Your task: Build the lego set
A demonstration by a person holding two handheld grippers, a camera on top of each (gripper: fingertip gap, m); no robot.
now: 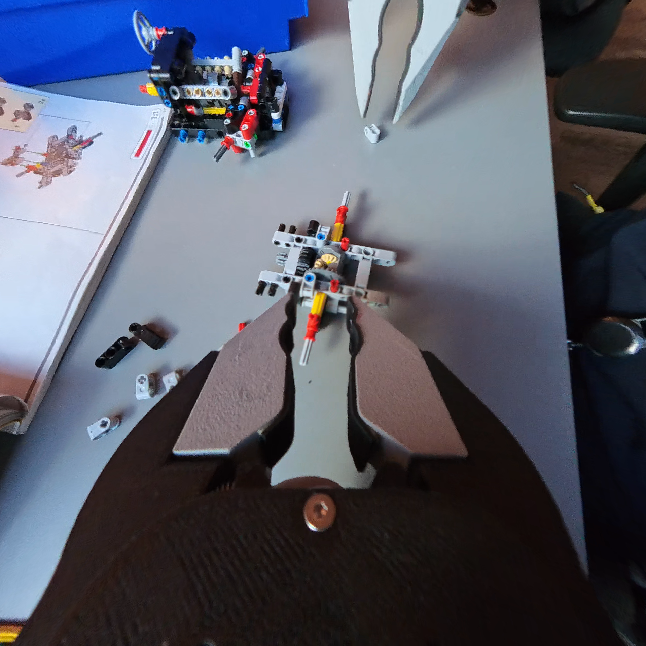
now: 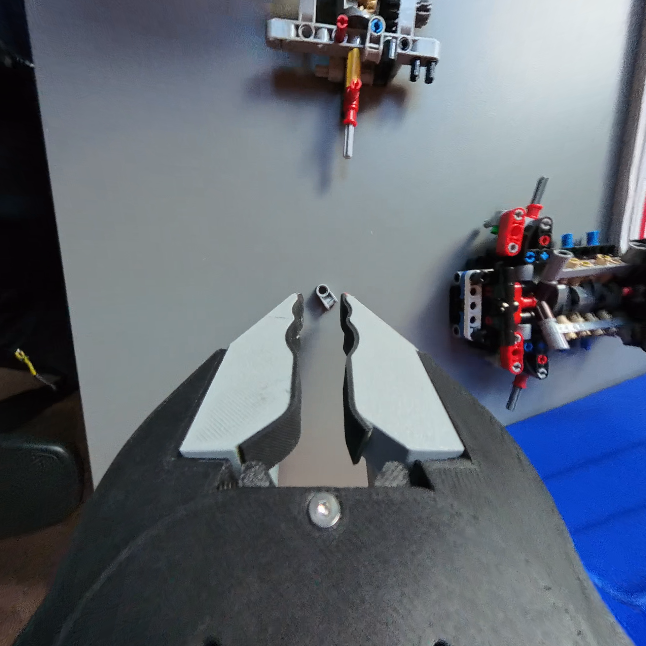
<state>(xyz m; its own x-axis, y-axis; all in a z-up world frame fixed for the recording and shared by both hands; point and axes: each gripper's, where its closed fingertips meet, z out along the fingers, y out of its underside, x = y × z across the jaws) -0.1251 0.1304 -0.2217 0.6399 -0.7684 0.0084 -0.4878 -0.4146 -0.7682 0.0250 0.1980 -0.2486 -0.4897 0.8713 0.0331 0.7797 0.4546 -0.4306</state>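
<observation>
Two brick-built assemblies sit on the grey table (image 1: 454,195). The left gripper (image 1: 320,300) pinches the grey gear frame (image 1: 325,262). The right gripper (image 2: 321,297) gapes narrowly around one loose grey connector (image 2: 325,296), untouched. The black-and-red chassis (image 1: 216,94) stands apart.

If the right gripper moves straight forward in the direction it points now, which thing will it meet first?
Most likely the small grey connector piece, lying on the grey table just ahead of the open right gripper, untouched by either fingertip. Farther along the same line lies the grey gear assembly with its protruding axle; depth is uncertain.

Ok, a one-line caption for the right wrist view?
Open right gripper poised over a small grey connector lying on the grey table.
</observation>
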